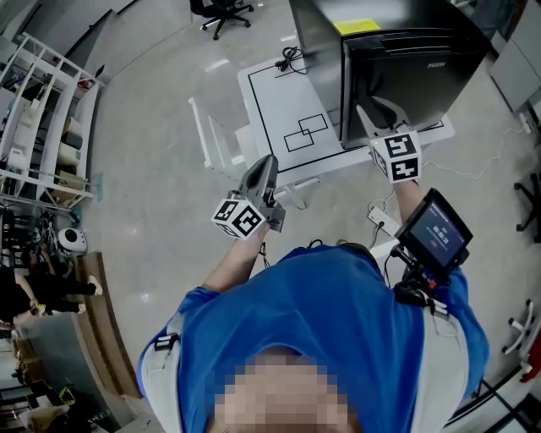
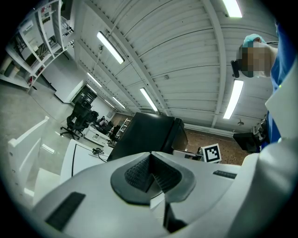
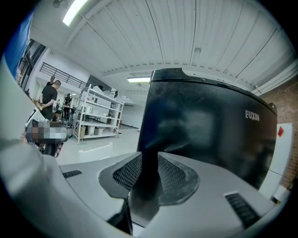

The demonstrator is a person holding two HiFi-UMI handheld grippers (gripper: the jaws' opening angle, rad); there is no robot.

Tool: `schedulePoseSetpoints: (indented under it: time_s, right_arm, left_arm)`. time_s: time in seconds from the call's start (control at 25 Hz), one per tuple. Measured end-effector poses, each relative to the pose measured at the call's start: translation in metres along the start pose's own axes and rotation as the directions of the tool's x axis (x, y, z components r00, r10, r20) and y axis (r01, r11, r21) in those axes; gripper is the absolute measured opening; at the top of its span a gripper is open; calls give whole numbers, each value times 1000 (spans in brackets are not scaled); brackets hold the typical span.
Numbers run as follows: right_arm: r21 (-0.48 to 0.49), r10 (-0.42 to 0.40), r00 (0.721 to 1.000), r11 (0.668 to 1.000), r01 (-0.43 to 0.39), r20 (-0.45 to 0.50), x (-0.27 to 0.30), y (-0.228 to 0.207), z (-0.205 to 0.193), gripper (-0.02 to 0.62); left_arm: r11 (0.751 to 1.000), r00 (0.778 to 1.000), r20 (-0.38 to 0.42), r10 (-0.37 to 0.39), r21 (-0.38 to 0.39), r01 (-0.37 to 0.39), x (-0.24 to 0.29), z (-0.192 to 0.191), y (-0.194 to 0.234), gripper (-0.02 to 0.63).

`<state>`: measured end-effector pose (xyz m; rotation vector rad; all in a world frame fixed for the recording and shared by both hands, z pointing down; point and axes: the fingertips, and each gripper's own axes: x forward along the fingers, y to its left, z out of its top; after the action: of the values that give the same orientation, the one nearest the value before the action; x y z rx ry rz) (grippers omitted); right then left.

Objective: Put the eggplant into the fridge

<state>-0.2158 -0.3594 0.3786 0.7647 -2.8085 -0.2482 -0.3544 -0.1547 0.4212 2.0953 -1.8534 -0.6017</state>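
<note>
A black fridge stands on a white table. My right gripper is at the fridge's front. In the right gripper view, the dark left edge of the fridge door runs between the jaws, and my right gripper is shut on that edge. My left gripper hangs over the floor in front of the table, shut with nothing between its pads. From the left gripper view the fridge shows ahead, with the right gripper's marker cube beside it. No eggplant shows in any view.
Black lines are taped on the table top. A white frame stands on the floor left of the table. White shelving lines the far left and an office chair stands behind. People stand near shelves.
</note>
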Motion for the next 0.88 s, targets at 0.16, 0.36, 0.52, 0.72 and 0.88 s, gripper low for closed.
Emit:
schedulePoseSetpoints:
  time_s: [0.16,0.36,0.52,0.72,0.88]
  right_arm:
    - [20,-3,1000,1000,3,-8,3,-2,-1,114]
    - [51,-19,1000,998,20,-9,-9,-5,-7,114]
    - [78,-72,997,994,73,-11,-35,-12,-16,89]
    - [100,-157,987,982,158,-12,-81,-20,-21,57]
    - [116,-234,972,965,235,-23,-121,-24,-29,38]
  left_arm:
    - [1000,1000,-10,-10,-1,10,6,-2,-2,9]
    - [999,999,-28,-35,-1,35,13,-7,-8,9]
    - [997,996,-52,-74,-8,74,20,-15,-19,9]
    - [990,986,-86,-140,-18,139,24,-24,-43,9]
    - [980,973,-117,-200,-28,198,26,-34,-62,9]
